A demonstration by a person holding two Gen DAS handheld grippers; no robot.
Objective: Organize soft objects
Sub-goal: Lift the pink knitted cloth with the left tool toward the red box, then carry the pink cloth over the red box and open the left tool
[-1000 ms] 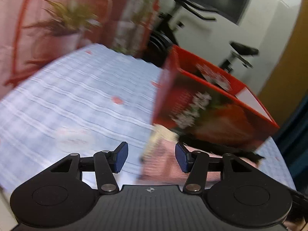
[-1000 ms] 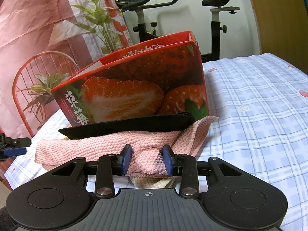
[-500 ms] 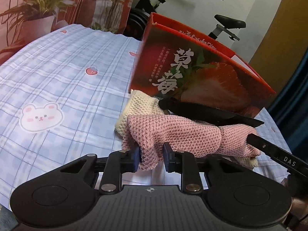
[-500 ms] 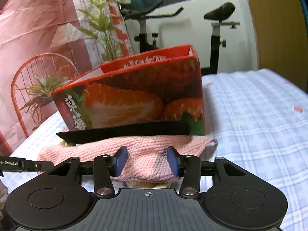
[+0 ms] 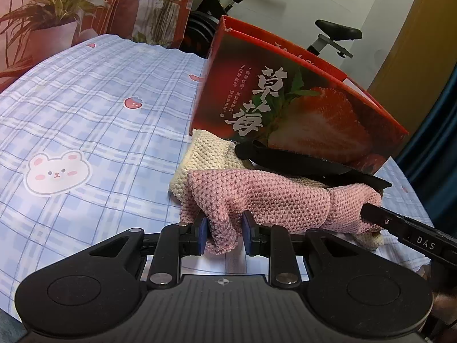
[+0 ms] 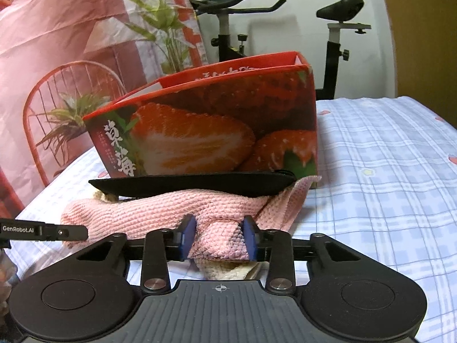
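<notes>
Surface: a table under a blue-and-white checked cloth [image 5: 94,120] printed with small strawberries and a bear face [image 5: 57,173]; behind it I see potted plants [image 5: 54,8], a red wire chair [image 6: 65,105], pink drapery and an exercise bike [image 6: 337,34] against a white wall.
Pink cloth: the pink knitted cloth [image 5: 274,197] lies bunched lengthwise on the table, close in front of me, along the near side of the box.
My left gripper: my left gripper [image 5: 223,234] is clamped on the left end of the pink cloth, a fold pinched between its blue pads.
My right gripper: my right gripper [image 6: 218,240] has its jaws closing on the right part of the same cloth, and the fabric fills the gap from pad to pad.
Cream cloth: a cream knitted cloth [image 5: 205,151] lies under the pink one, showing at its far left and beneath its near edge.
Black strap: a flat black strap [image 6: 194,183] rests across the top of the pile, just in front of the box.
Box: a red strawberry-printed box [image 6: 217,131], open at the top, stands right behind the cloths.
</notes>
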